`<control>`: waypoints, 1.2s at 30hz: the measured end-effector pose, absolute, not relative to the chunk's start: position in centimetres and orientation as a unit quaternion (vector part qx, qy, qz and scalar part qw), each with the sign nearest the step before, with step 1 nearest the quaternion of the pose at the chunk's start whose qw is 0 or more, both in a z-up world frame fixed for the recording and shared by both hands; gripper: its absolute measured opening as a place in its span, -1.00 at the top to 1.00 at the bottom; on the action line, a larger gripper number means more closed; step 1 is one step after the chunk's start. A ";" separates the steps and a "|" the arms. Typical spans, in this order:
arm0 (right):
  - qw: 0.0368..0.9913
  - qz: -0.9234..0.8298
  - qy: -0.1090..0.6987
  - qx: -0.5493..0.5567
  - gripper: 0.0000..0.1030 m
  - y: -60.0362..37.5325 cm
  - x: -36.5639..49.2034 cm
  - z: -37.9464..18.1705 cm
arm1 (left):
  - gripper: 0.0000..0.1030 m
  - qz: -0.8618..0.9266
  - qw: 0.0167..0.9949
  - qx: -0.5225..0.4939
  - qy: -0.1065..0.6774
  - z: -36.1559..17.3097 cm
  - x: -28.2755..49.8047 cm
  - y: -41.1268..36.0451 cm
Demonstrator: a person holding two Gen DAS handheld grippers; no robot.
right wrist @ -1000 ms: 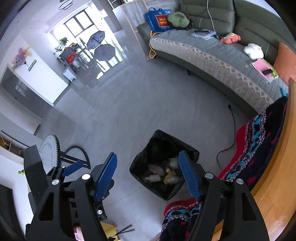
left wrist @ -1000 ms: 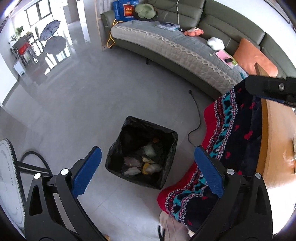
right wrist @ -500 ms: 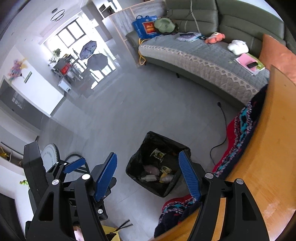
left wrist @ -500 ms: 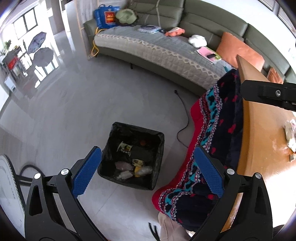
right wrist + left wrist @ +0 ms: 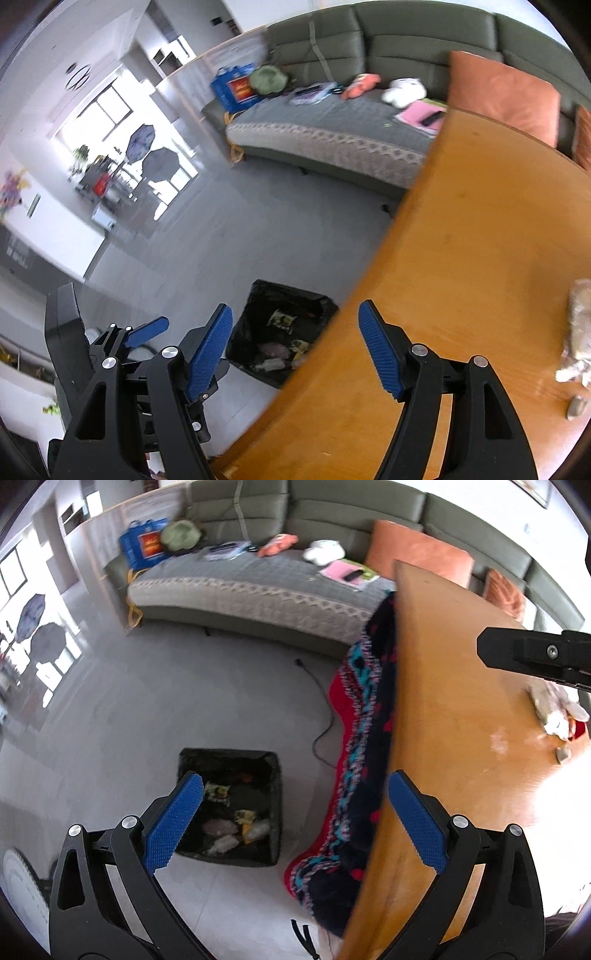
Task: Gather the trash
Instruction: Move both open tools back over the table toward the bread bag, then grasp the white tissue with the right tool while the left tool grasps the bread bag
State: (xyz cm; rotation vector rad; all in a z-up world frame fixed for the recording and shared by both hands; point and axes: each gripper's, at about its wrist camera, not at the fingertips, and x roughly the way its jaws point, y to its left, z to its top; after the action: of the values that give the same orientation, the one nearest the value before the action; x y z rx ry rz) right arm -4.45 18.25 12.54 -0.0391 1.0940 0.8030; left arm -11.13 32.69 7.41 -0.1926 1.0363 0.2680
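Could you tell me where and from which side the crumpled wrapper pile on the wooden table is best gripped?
Probably from above, across a raised crumpled edge of the wrapper pile. It lies low and loose on the wooden table, so a sideways approach would likely just push it.

Left gripper (image 5: 295, 827) and right gripper (image 5: 295, 347) angle downward, fingers spread, empty.

Bare grey floor (image 5: 155, 701) lies open around the black-lined trash bin (image 5: 275, 805); a patterned blanket (image 5: 364, 746) draped off the wooden table (image 5: 450, 716) hems its right side; a black cable (image 5: 321, 716) trails nearby; the sofa (image 5: 258, 590) closes the far edge.
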 end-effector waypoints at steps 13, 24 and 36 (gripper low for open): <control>0.822 0.277 0.495 0.045 -0.56 2.8 0.0 12.6 | -0.88 0.024 0.863 -0.027 0.504 7.6 -4.0 19.7; 0.850 0.201 0.483 0.061 -0.56 -8.8 3.3 12.1 | -0.88 -0.036 0.863 -0.006 0.504 8.1 0.7 10.0; 0.841 0.139 0.521 0.045 -0.31 -16.4 6.5 7.6 | -0.88 -0.065 0.854 -0.027 0.515 7.9 5.5 3.6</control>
State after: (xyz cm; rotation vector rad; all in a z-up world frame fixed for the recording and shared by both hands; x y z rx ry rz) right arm 6.54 -16.37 7.59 0.0957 1.1003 0.2931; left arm 5.50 3.61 7.93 -0.0572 1.0823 -0.1371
